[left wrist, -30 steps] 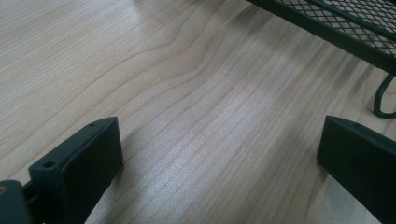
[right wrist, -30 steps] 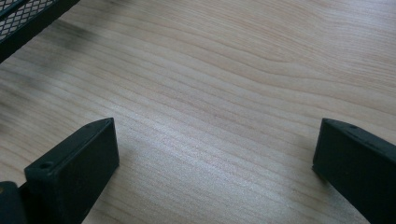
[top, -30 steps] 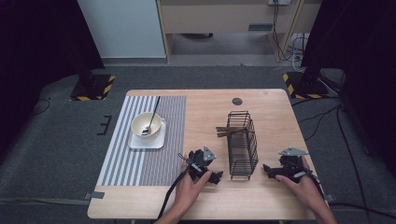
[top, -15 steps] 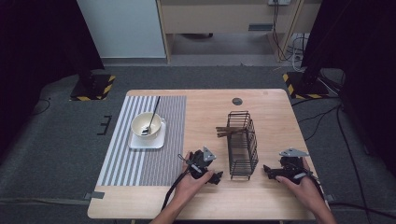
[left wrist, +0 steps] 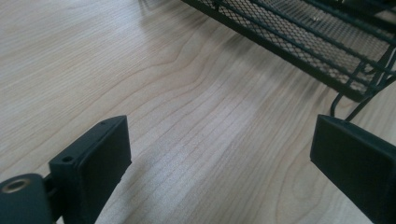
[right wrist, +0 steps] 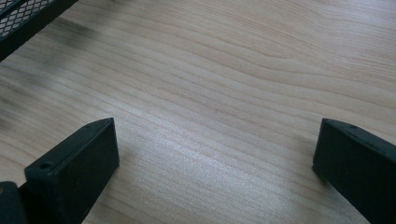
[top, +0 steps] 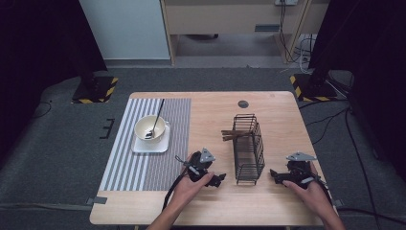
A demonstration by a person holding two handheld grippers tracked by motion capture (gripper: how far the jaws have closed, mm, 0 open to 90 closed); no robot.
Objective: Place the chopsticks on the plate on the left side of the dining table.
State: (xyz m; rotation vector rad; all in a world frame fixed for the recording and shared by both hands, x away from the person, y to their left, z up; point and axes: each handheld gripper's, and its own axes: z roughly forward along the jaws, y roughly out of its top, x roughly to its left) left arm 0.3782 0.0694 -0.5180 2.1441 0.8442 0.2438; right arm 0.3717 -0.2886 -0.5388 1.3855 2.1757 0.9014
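We read this as lab or recording studio: lone wooden table [top: 287, 110] on grey carpet [top: 62, 158], black curtains [top: 43, 43], hazard-striped stand bases [top: 93, 89], loose cables [top: 352, 129] beyond table's right edge.

On the table [top: 210, 103]: one wire basket [top: 249, 148], one bowl [top: 149, 128] with one spoon [top: 156, 120], one saucer [top: 151, 143], one striped mat [top: 143, 163], two grippers, left [top: 219, 180] and right [top: 273, 173].

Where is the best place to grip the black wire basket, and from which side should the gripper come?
Probably the near end rim of the wire basket: thin bars fit open jaws. The left gripper could come from its left, where that corner already lies just ahead.
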